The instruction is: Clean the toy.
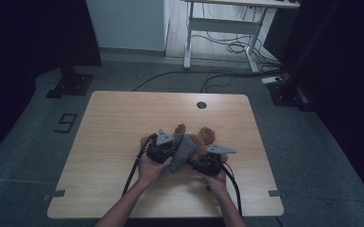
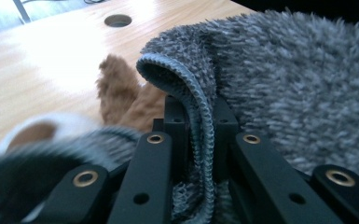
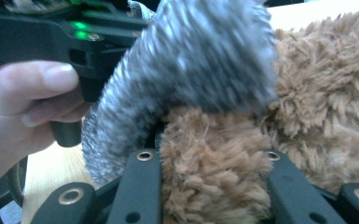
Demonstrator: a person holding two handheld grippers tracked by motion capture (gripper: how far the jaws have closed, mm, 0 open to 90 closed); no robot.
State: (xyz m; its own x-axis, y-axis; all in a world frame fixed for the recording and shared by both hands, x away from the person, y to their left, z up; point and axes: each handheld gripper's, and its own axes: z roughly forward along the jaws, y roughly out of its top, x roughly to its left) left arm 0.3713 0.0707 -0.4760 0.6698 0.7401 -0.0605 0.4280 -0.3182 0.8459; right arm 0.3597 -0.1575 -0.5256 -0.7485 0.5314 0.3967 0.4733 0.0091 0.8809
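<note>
Grey fleecy cloth (image 2: 307,88) hem pinched in left gripper (image 2: 200,121), brown plush toy (image 3: 214,172) clamped in right gripper (image 3: 212,158)

This looks like a lab or recording studio set up for data capture. A single pale wooden counter (image 1: 123,142) with a round cable hole (image 1: 201,105) stands alone on grey carpet (image 1: 302,156). Dark curtains (image 1: 23,38) hang on both sides, with black stand bases (image 1: 70,86) at their foot. Behind, a white height-adjustable desk (image 1: 227,23) has loose cables (image 1: 231,46) trailing over the floor. A taped number nine (image 1: 65,123) and tape marks (image 1: 54,194) sit beside the counter.
</note>
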